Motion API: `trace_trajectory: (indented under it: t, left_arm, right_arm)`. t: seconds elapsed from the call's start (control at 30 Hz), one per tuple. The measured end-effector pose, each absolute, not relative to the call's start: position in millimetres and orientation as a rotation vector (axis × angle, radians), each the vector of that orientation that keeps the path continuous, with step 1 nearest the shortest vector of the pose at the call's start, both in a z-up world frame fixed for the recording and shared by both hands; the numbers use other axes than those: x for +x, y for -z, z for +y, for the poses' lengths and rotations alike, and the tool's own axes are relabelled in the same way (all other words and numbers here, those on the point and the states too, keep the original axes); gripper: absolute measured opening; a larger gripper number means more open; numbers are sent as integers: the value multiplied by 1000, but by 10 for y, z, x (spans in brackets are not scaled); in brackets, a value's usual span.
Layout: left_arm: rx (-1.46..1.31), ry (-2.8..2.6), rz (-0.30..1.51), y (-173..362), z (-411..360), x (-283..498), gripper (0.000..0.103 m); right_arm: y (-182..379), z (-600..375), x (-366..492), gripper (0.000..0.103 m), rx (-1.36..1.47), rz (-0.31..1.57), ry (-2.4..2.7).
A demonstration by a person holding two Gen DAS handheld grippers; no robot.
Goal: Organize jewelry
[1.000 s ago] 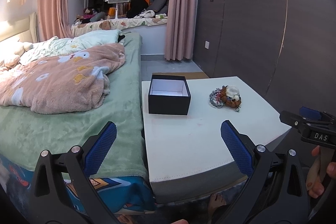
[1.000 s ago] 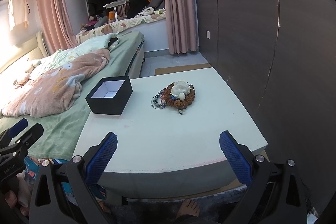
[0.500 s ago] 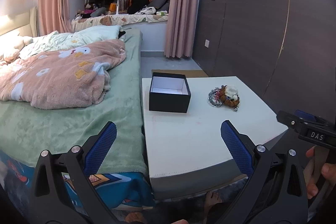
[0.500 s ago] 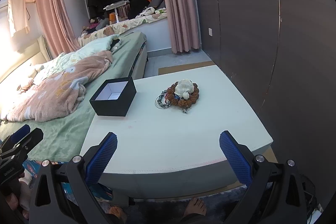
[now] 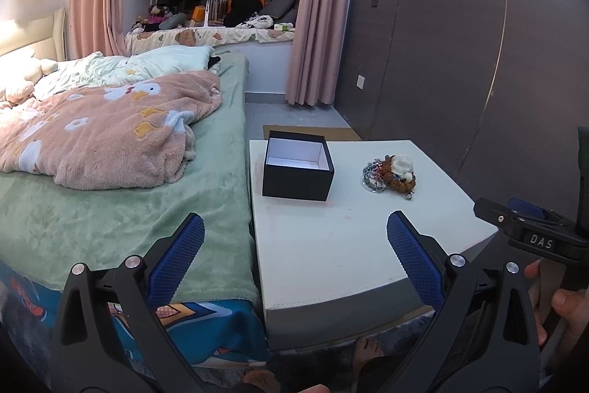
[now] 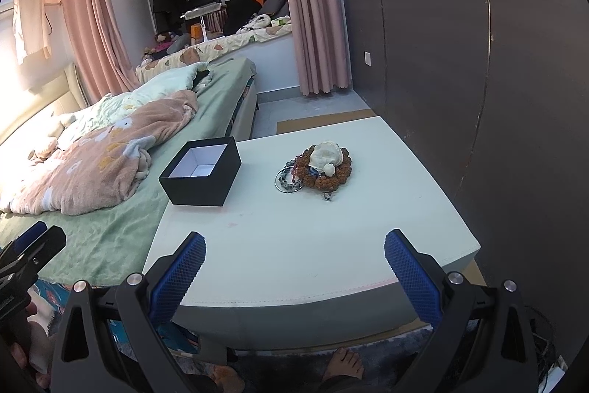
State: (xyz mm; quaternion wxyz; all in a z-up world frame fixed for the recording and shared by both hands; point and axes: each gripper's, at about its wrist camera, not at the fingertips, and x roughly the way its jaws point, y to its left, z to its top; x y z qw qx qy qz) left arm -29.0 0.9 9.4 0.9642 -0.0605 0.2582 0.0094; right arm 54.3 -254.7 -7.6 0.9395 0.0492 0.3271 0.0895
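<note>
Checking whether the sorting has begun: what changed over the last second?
Only the viewpoints shifted slightly. Both grippers, left and right, stay open and empty, short of the table. The black box and jewelry pile have not moved.

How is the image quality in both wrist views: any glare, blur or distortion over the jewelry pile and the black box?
Left wrist view: sharp, evenly lit; fisheye bends the wall panels; jewelry pile small, beside the black box on the white table. Right wrist view: warm glare blows out the upper-left wall; pile and box clear, shadows soft.
</note>
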Motion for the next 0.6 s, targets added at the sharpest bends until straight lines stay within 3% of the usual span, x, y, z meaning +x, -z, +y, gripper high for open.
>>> trace_trajectory:
  t: [0.6]
  left_arm:
    - [-144, -3, 558, -119, -104, -178, 99]
  right_arm:
    - [107, -2669, 611, 96, 137, 693, -172]
